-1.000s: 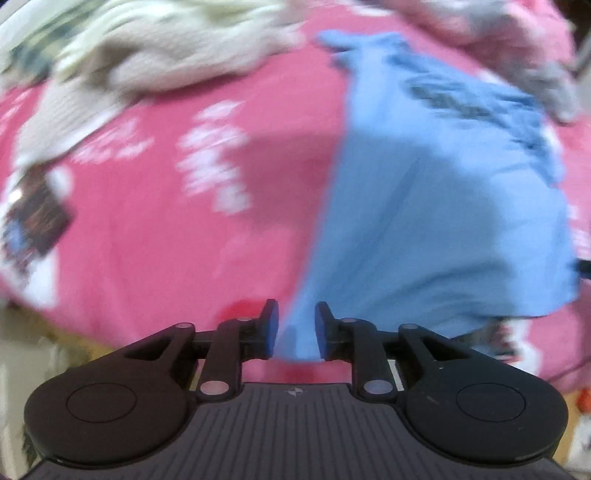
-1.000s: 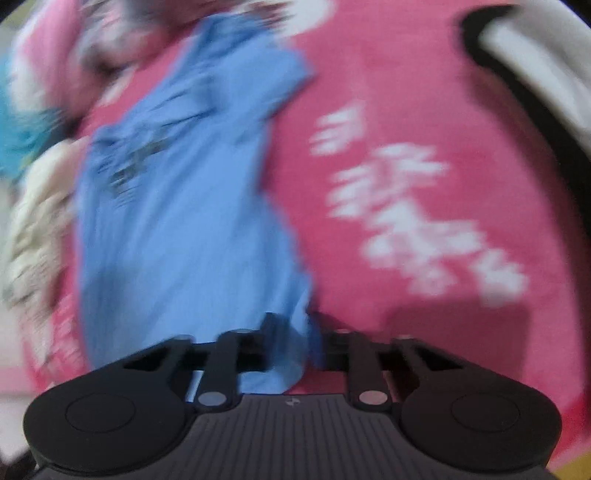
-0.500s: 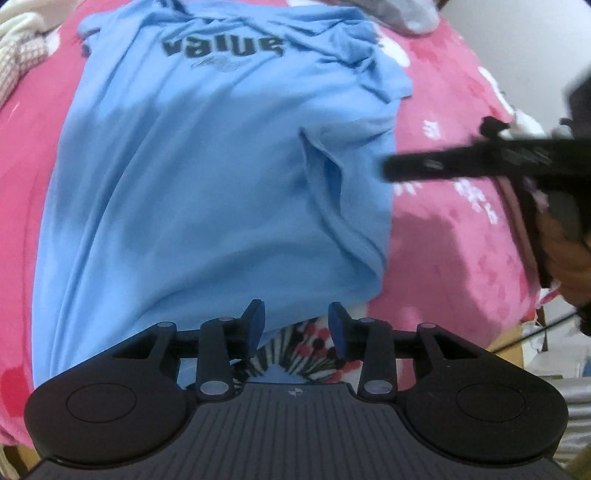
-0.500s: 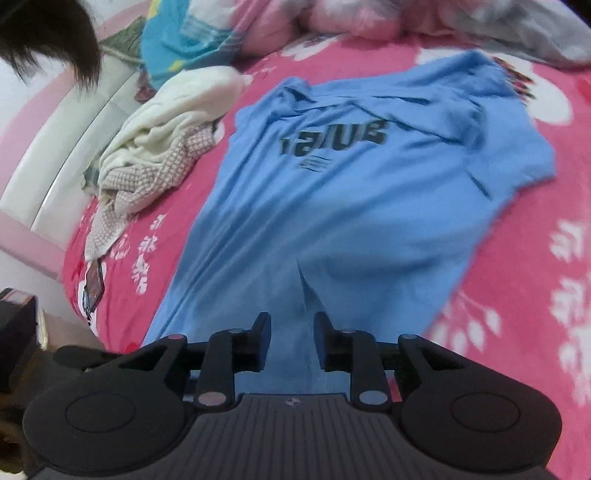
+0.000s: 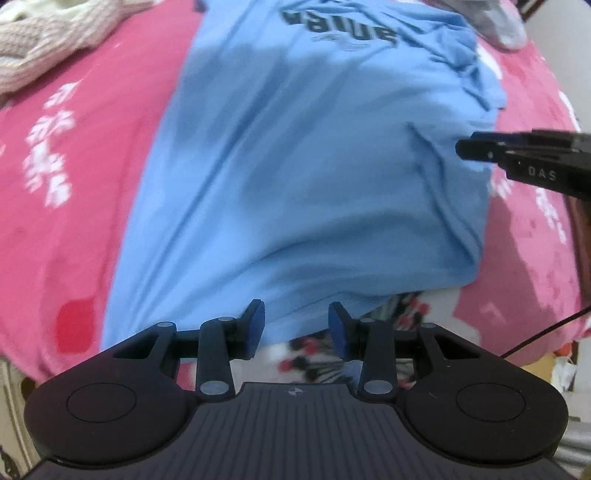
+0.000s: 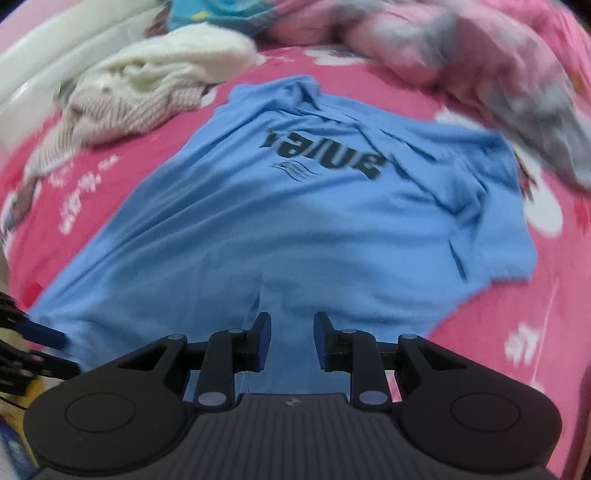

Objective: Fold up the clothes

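Observation:
A light blue T-shirt (image 5: pixel 303 177) with dark lettering lies spread on the pink bedspread (image 5: pixel 62 177), its hem hanging over the near edge. My left gripper (image 5: pixel 296 325) hovers open just before the hem, nothing between its fingers. The right gripper (image 5: pixel 491 151) reaches in from the right, over the shirt's right side. In the right wrist view the same T-shirt (image 6: pixel 295 221) fills the middle, and my right gripper (image 6: pixel 291 338) stands open above its lower part, holding nothing. The left gripper's blue-padded fingers (image 6: pixel 44 338) show at the far left edge.
A cream and checked pile of clothes (image 6: pixel 147 85) lies at the back left of the bed. Pink and grey clothes (image 6: pixel 517 81) are heaped at the back right, with a teal item (image 6: pixel 221 14) behind. The pink bedspread (image 6: pixel 535 332) drops off at the near edge.
Both grippers, shut on the shirt's hem a second ago, have let go and stand open. The shirt now lies spread flat, and both views have drawn closer over it.

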Motion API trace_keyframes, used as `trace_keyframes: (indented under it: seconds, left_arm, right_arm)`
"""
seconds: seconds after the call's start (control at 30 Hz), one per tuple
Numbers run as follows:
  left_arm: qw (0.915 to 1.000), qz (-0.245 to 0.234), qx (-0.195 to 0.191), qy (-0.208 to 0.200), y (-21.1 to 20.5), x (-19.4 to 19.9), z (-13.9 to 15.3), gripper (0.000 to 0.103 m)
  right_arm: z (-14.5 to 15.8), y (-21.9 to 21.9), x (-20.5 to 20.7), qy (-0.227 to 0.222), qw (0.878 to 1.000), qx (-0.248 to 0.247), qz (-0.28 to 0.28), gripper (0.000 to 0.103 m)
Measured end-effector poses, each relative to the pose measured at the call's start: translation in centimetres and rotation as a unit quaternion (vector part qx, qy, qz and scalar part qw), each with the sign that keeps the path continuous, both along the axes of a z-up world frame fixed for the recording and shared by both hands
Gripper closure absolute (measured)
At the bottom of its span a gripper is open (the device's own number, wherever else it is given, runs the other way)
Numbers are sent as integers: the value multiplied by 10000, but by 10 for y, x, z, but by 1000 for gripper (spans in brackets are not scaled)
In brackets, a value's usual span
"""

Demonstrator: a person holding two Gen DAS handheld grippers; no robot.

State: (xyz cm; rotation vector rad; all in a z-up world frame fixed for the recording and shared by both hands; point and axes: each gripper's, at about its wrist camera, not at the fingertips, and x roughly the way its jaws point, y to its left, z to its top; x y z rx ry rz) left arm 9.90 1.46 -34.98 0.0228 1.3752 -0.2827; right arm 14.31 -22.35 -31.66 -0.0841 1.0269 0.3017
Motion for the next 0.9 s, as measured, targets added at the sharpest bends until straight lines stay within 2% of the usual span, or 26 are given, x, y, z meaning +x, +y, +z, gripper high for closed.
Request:
trace_keyframes:
  seconds: [0.23,0.37,0.5,0.67,0.9]
  left_arm:
    - [9994,297,178,0,40,-4,-1,65]
    - [9992,324,232,-3,63,-2,-2,65]
    - [9993,210,312,66,75,-1,-8,65]
    - [9993,24,310,210,89,-2,-13,65]
    - [9983,-458,327,159,85,0,-18,65]
  right_arm:
    - [-11,42,8,-180,9943,-925,508,76]
    - [-21,51,11,-143,9890,-1383,500,77]
    - [-27,63,18,-238,9820,-1786,567,78]
    - [-32,81,18,-241,9680,-2281,1022,78]
    - [-39,84,24,-196,9617,-2491,1124,78]
